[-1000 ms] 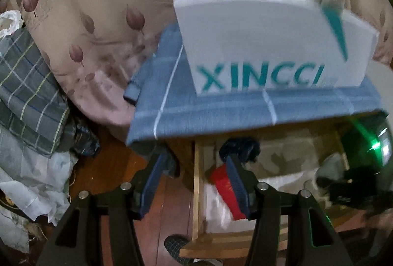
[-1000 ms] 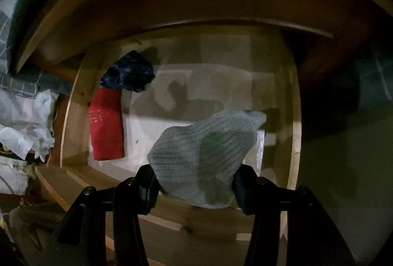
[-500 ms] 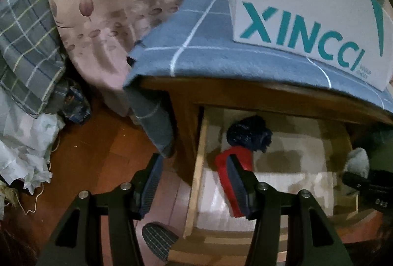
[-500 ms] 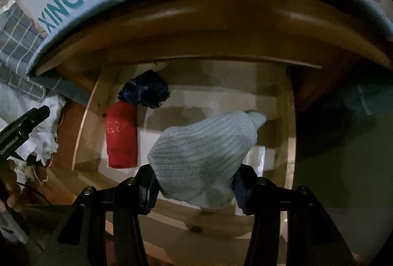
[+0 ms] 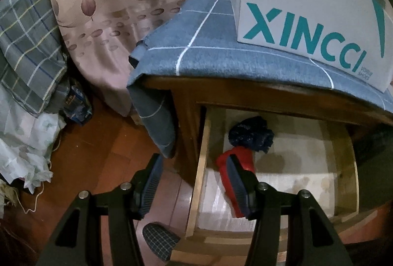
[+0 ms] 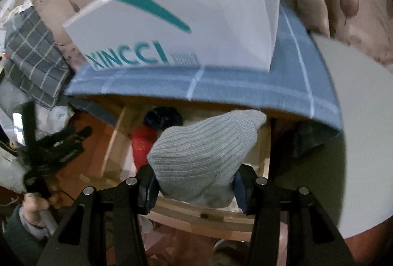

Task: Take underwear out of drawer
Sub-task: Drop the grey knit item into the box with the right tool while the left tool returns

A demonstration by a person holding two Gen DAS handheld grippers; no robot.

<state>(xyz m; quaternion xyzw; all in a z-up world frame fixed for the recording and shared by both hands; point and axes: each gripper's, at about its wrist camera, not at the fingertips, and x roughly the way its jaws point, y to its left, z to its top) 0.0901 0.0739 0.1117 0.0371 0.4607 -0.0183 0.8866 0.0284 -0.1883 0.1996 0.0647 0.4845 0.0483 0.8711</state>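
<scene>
The wooden drawer [image 5: 200, 167] stands pulled out under the cabinet top. In it lie a red folded underwear [image 5: 242, 159] and a dark blue bundle [image 5: 250, 134]. My left gripper [image 5: 194, 180] hangs open over the drawer's left wall, holding nothing. My right gripper [image 6: 194, 189] is shut on a grey ribbed underwear [image 6: 203, 155], held up above the drawer's front wall [image 6: 196, 212]. Below it the red piece [image 6: 142, 143] and the dark blue bundle [image 6: 162, 117] show. The right wrist view also catches the left gripper [image 6: 61, 143] and the hand [image 6: 34, 207] that holds it.
A white XINCCI shoe box [image 5: 307, 20] sits on a blue checked cloth [image 5: 221, 52] covering the cabinet top. Leaf-patterned bedding [image 5: 110, 8] and a plaid cloth [image 5: 24, 45] lie to the left. Wood floor [image 5: 98, 155] and a checked slipper [image 5: 159, 239] are below.
My right gripper has risen with the grey underwear, from inside the drawer to level with the cabinet top. My left gripper sank and tilted toward the drawer early, then held still.
</scene>
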